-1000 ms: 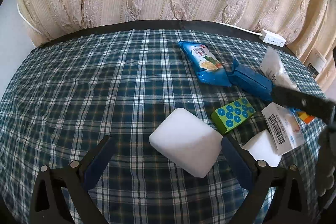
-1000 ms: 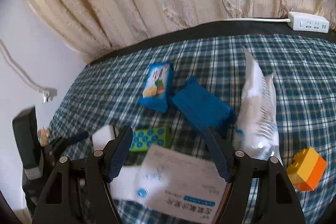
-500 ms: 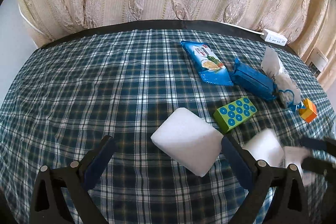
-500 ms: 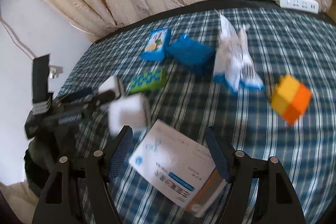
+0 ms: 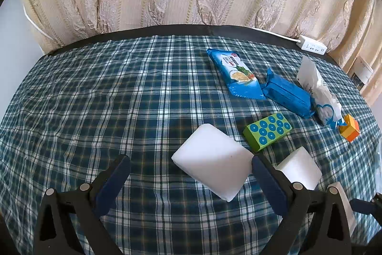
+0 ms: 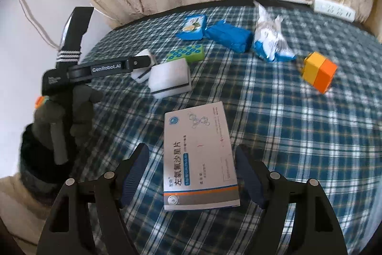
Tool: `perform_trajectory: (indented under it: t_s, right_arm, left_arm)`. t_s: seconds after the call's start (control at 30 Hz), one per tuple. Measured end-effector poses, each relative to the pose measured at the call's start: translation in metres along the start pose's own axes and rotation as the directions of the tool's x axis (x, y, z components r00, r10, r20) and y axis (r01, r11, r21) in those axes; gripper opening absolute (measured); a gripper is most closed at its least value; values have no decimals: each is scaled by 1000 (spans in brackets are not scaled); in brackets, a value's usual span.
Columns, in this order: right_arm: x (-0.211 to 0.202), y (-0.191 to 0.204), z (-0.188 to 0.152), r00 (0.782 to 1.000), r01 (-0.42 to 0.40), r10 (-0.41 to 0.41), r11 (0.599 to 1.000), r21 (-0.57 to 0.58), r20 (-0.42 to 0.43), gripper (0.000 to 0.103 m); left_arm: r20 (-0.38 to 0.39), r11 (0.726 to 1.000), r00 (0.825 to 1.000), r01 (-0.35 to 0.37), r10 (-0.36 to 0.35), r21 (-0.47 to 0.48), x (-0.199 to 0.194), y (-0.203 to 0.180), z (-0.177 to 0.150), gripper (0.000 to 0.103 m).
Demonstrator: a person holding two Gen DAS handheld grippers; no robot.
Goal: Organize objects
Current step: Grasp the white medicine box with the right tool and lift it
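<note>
- The white rectangular medicine box point(image 6: 199, 157) with blue and orange stripes lies flat on the blue-green plaid tablecloth point(image 6: 298, 135), between the fingers of the right gripper point(image 6: 192, 175). The jaws are opening and the pads stand clear of the box's sides.
- Beyond the box's far left corner, the left gripper point(image 5: 191, 179) is spread wide around a white foam block point(image 5: 212, 159), its right pad at the block's corner and the left pad well apart.
- Far right of the box sits a yellow-and-orange toy brick point(image 6: 320, 72).
</note>
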State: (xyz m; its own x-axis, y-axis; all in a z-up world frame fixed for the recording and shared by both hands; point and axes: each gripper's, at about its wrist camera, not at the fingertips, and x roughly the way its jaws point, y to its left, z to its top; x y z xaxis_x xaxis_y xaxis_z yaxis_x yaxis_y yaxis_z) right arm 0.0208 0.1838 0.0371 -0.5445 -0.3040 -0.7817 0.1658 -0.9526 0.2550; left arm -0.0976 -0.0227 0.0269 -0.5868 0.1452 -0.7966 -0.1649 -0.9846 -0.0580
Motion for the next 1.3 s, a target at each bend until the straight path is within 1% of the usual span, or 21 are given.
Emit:
perform_trajectory:
  t_s: [0.23,0.43,0.53,0.57,0.6,0.63,0.67,0.73,0.77,0.83,0.9,0.97,1.1,1.13,1.17,1.2,1.23,1.3]
  right_arm:
    - [8,10,-1,995,97,-96,995,-25,23,76]
    - [9,6,0,992,117,-118,993,7,40,76]
    - [11,6,0,991,128,-129,992,14,40,71]
    - [11,6,0,991,129,-129,992,13,41,68]
    - [11,7,0,991,130,-130,992,10,44,65]
    - [11,8,0,989,136,-136,991,5,49,65]
    - [11,10,0,988,145,-145,989,-3,53,65]
    - [10,13,-1,985,161,-159,987,-18,61,64]
    - [11,14,-2,984,166,-164,986,-23,64,64]
    - [9,15,-2,983,171,-169,985,-25,69,63]
    - [6,15,-1,982,176,-174,984,-17,77,53]
    - [5,14,-1,981,177,-176,984,-10,79,51]
    - [5,15,-2,982,175,-173,985,-8,80,52]
    - [5,16,-2,983,169,-168,986,-9,78,52]
    - [5,17,-2,984,164,-163,986,-10,76,55]
    - [6,18,-2,985,158,-157,987,-10,73,60]
    - [6,19,-3,987,148,-147,989,-12,68,63]
    - [7,21,-3,988,138,-137,990,-14,67,67]
  left_arm:
    - [-2,1000,1000,1,-1,9,4,-3,-1,103]
    - [10,999,1000,-6,6,38,4,-10,-1,103]
    - [20,998,1000,-8,7,60,4,-13,-2,102]
    - [27,998,1000,-10,8,67,3,-14,-2,101]
    - [32,997,999,-8,6,75,3,-16,-2,96]
    - [31,997,1000,0,-2,80,2,-16,-2,91]
    - [30,997,999,10,-13,81,2,-17,-2,89]
    - [33,996,999,22,-25,82,1,-17,-1,81]
    - [32,996,999,35,-38,81,0,-17,-1,78]
    - [33,995,998,49,-52,85,-2,-18,-1,69]
    - [37,994,998,49,-53,94,-5,-20,-2,67]
    - [40,994,998,46,-50,100,-6,-21,-2,66]
    - [34,995,998,53,-56,90,-6,-20,-2,67]
    - [31,995,998,56,-59,82,-5,-19,-2,73]
    - [28,996,998,51,-54,73,-4,-17,-2,78]
    - [28,997,998,47,-48,62,-4,-15,-1,89]
    - [29,998,998,47,-49,50,-4,-12,0,97]
    - [31,998,997,67,-68,17,-4,-5,2,101]
